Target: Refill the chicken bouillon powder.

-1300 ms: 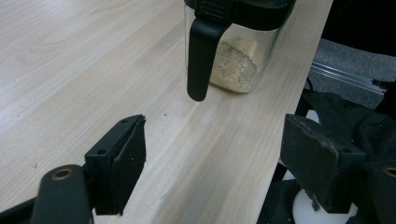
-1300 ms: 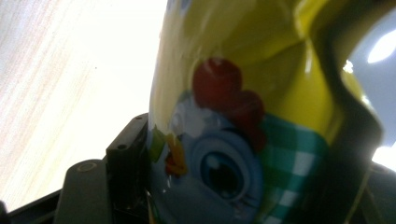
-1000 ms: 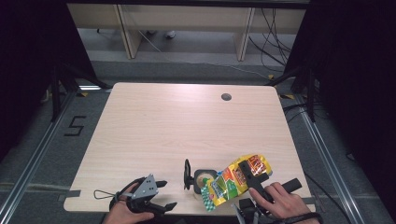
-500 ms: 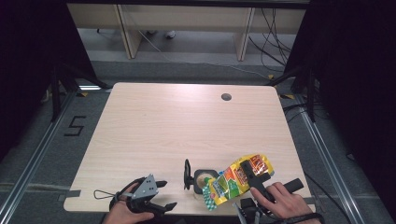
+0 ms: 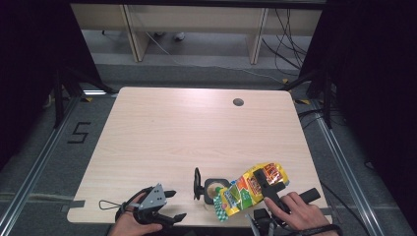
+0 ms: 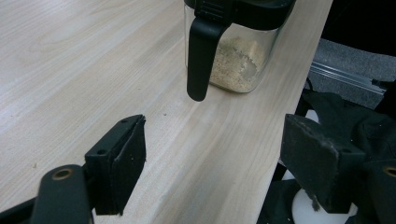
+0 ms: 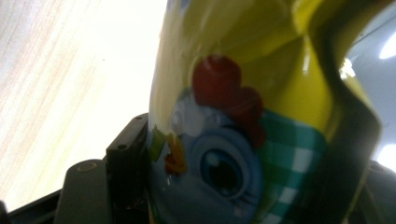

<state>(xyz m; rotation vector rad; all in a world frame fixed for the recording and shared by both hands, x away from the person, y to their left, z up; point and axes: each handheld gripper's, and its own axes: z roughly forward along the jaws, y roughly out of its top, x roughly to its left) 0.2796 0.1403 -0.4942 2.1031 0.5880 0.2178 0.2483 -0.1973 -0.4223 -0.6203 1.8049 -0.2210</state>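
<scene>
My right gripper (image 5: 265,183) had its jaws set wide but clamped across the glossy yellow snack bag with the cartoon chick and green check print (image 7: 243,140), the pads pressing both sides of it. I held the bag tilted, its lower end tipped down over the mouth of the small clear glass jar with the black flip lid (image 5: 212,191), which stood near the front edge of the pale wooden table (image 5: 196,132) with a layer of beige crumbs inside. My left gripper (image 5: 169,206) hung open and empty just short of the jar, to its left, jaws well apart. I judged this the pouring step. Next I would need to steady the jar with the left gripper and tip the bag further, keeping its opening over the mouth so nothing spilled.
</scene>
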